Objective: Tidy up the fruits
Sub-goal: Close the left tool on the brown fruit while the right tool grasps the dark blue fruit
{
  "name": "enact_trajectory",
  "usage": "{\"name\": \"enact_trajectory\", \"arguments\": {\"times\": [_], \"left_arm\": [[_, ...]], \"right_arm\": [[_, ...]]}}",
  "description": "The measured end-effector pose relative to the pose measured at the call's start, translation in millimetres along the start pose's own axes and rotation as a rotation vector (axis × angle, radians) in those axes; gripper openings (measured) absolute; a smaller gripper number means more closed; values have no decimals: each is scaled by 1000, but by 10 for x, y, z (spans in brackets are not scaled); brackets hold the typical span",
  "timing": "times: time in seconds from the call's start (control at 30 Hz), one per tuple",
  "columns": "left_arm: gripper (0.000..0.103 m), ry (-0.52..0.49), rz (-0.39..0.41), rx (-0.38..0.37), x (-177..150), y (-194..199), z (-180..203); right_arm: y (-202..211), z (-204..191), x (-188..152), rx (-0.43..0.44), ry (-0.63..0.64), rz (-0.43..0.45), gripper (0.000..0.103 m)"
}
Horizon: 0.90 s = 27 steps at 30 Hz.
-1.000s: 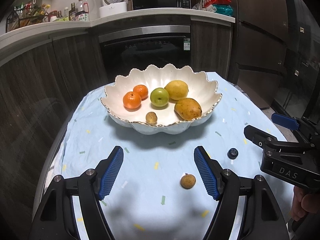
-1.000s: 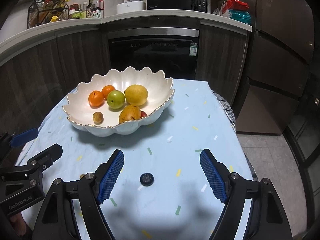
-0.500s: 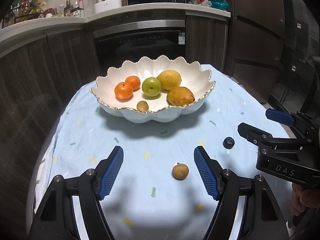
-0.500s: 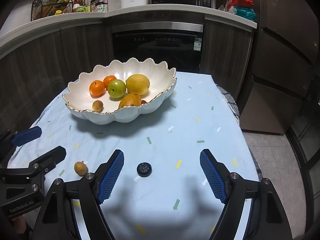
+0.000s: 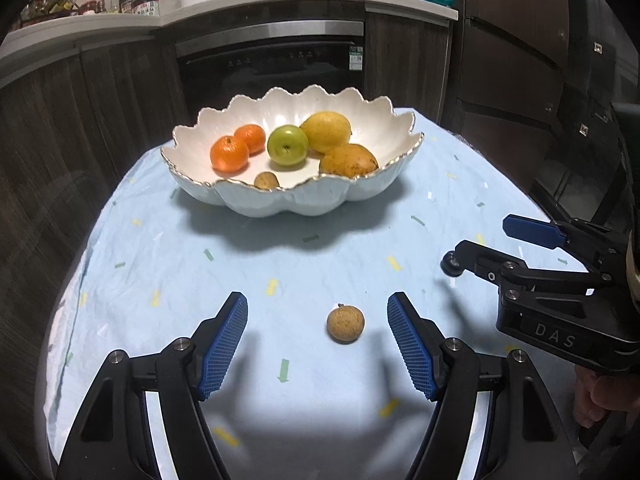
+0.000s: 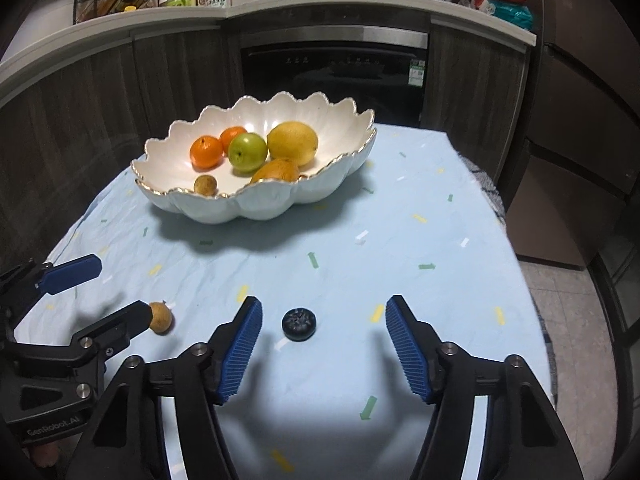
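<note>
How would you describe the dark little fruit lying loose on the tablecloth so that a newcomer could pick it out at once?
Start at the white scalloped bowl on the pale blue tablecloth, then come toward the near edge. There the blueberry lies between the open right gripper fingers, untouched. Unlike the tan longan beside it, it is nearly black with a puckered crown.

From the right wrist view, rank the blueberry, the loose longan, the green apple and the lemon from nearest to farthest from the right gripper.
1. Blueberry: on the cloth between the open pads of the right gripper, nearer the left one.
2. Loose longan: on the cloth, off to the left.
3. Green apple: in the bowl.
4. Lemon: in the bowl, right of the apple, slightly farther back.
</note>
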<state>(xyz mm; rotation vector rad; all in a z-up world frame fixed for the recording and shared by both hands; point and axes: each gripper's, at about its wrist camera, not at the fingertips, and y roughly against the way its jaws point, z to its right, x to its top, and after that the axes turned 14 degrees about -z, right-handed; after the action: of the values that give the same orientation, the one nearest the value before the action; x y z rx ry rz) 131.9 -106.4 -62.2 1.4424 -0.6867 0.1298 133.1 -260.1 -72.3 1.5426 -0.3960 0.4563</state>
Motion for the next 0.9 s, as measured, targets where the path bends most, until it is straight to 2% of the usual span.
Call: {"name": "enact_trajectory", "arguments": {"times": [0.17,0.27,0.73,0.8,0.9], "left_arm": [[69,3,-20,-10,2,-83,5],[64,-2,-36,-14,3,-145,13],[51,-12,-74,-24,17,-278,50],[42,-17,-84,-22,16,-304,62],[40,-18,-88,-24,15,-322,65]], "right_arm": [[-65,1,1,4,12,-18,62],[-113,2,10,7,17,-31,61],[-251,-67,43,27,56,-89,40],[-270,-68,47,29,57,-99,35],[-287,-72,49,28,59,-108,33]]}}
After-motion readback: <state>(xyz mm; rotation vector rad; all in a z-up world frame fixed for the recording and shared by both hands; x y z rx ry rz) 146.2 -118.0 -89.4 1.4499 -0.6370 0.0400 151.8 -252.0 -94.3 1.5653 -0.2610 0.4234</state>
